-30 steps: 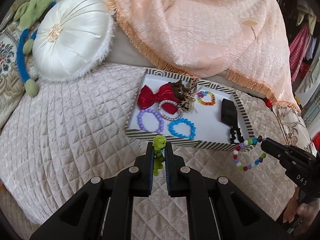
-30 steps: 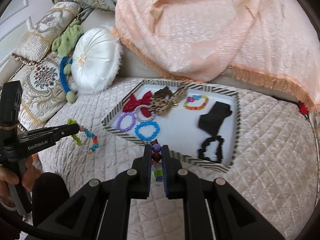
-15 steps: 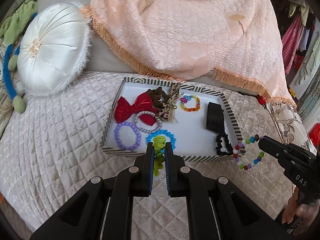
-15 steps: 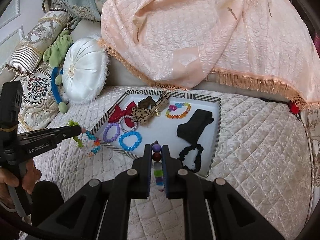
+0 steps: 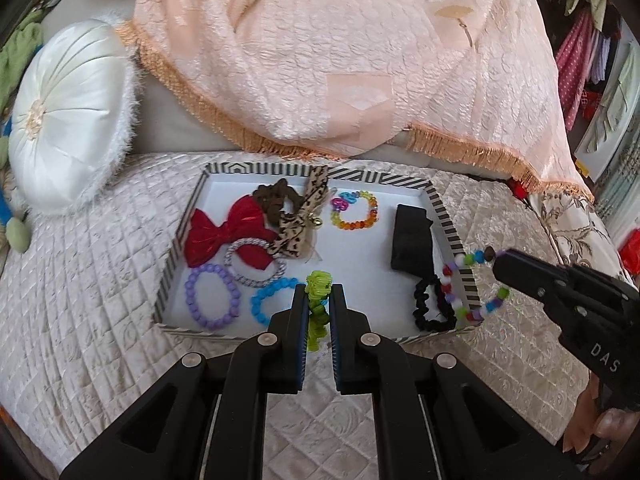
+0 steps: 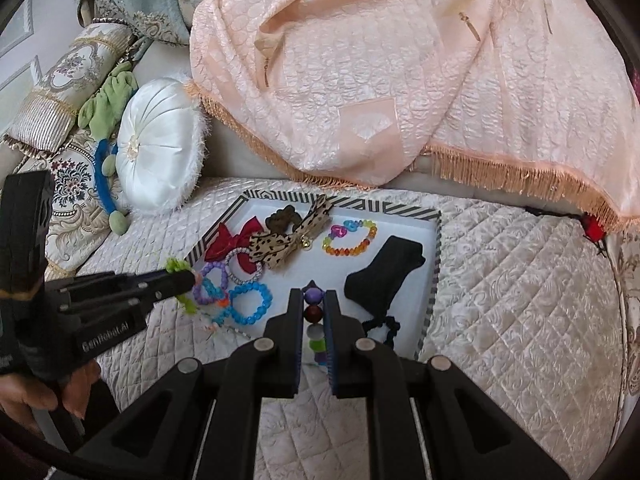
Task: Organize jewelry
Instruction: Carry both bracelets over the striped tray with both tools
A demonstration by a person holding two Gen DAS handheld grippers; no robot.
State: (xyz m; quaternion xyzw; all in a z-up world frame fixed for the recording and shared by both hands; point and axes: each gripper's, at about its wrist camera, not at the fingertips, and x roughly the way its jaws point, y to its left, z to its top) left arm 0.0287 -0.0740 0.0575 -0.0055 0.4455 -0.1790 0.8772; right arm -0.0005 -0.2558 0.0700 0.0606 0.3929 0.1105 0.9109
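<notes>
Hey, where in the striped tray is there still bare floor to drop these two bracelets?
The tray's middle is open: white floor between the blue bead bracelet, the rainbow bracelet and the black pouch, running to the near rim. The left side is crowded: red bow, purple bracelet, silver bangle, leopard ribbon. The black scrunchie fills the near right corner.
</notes>
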